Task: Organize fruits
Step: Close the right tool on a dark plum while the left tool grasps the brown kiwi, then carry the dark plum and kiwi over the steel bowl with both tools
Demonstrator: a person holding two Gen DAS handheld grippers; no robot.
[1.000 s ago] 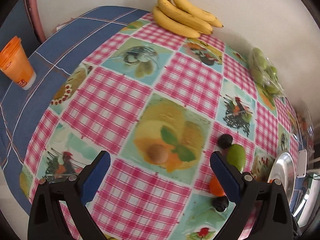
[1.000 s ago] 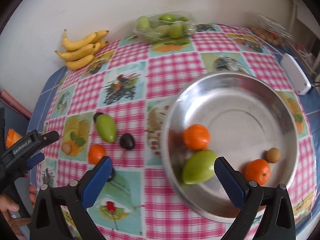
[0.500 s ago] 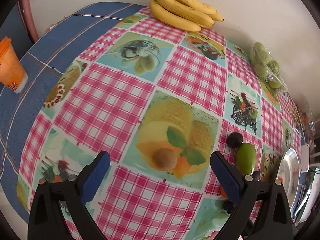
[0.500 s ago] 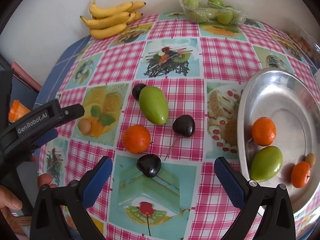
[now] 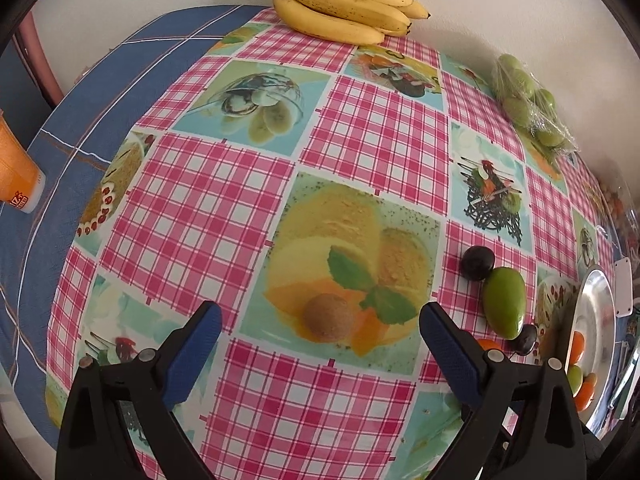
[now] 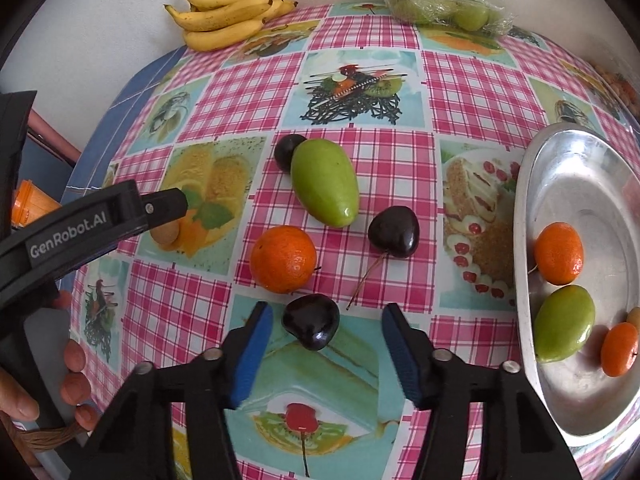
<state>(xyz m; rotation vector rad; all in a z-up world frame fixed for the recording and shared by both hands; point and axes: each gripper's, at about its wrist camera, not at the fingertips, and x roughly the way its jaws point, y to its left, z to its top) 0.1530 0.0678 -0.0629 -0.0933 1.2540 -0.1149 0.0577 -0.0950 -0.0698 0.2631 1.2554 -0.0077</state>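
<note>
Jaws of the left gripper (image 5: 320, 320) stand wide apart and hold nothing, with a small brown fruit (image 5: 328, 317) lying on the table (image 5: 200, 208) between them, clear of both pads. The right gripper (image 6: 327, 330) is likewise released, its jaws either side of a dark cherry (image 6: 311, 321) that sits nearer the left pad; whether it touches that pad is hard to tell. Just beyond lie an orange (image 6: 283, 259), a second cherry (image 6: 394, 232) and a green fruit (image 6: 324, 182), with a third cherry (image 6: 287, 151) tucked against its far end. The metal tray (image 6: 568, 160) at right holds two oranges, a green fruit and a small brown one (half hidden at the edge). Bananas (image 6: 230, 12) and a wrapped pack of green fruit (image 6: 440, 4) sit by the wall.
</note>
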